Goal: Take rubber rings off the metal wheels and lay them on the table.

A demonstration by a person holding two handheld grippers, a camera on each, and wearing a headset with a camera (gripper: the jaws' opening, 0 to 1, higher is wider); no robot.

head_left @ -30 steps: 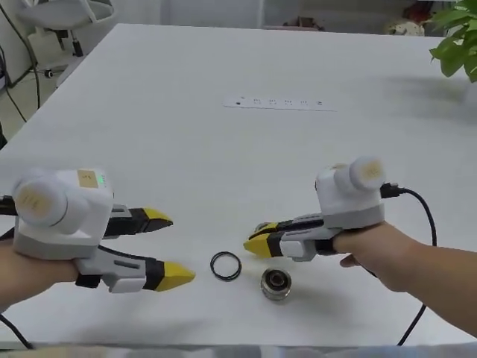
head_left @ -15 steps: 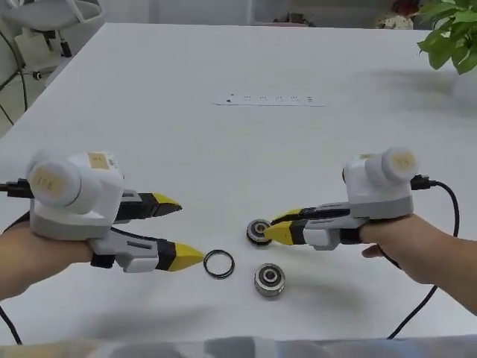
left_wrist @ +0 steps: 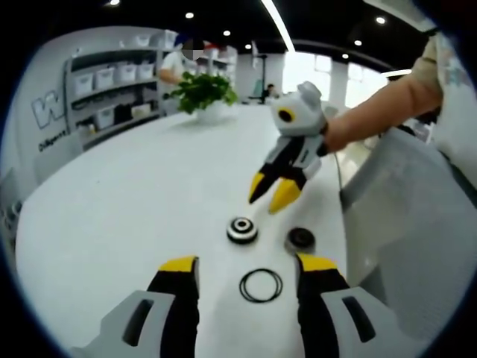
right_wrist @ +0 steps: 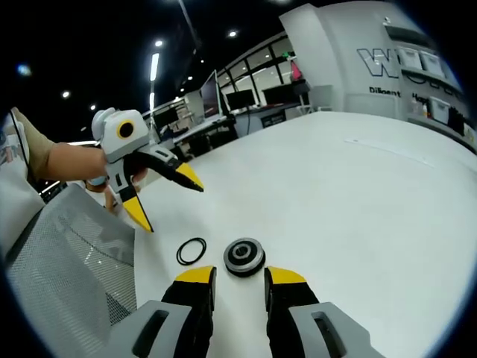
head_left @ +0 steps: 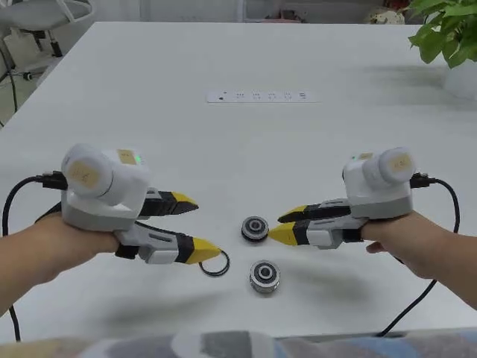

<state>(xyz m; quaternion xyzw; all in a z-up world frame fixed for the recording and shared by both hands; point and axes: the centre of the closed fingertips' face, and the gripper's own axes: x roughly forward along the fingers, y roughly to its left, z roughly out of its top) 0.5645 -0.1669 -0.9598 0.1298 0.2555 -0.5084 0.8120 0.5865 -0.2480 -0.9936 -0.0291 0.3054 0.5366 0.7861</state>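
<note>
The right tool has drawn back from the far wheel: half a second ago its yellow tips overlapped that wheel, and now a small gap of bare counter lies between them. The left tool has come in toward the middle, and its lower jaw now crosses the near edge of the rubber ring.

The ring lies flat on the counter, free of both wheels, just left of the near wheel. In the left gripper view it sits just ahead of the gap between that tool's jaws. The left tool is released, its jaws spread wide and empty. The right tool is also released, its jaws a little apart and empty, with the far wheel just ahead of its tips in the right gripper view. Both wheels lie flat, close together but apart. I cannot tell whether either still wears a ring.
</note>
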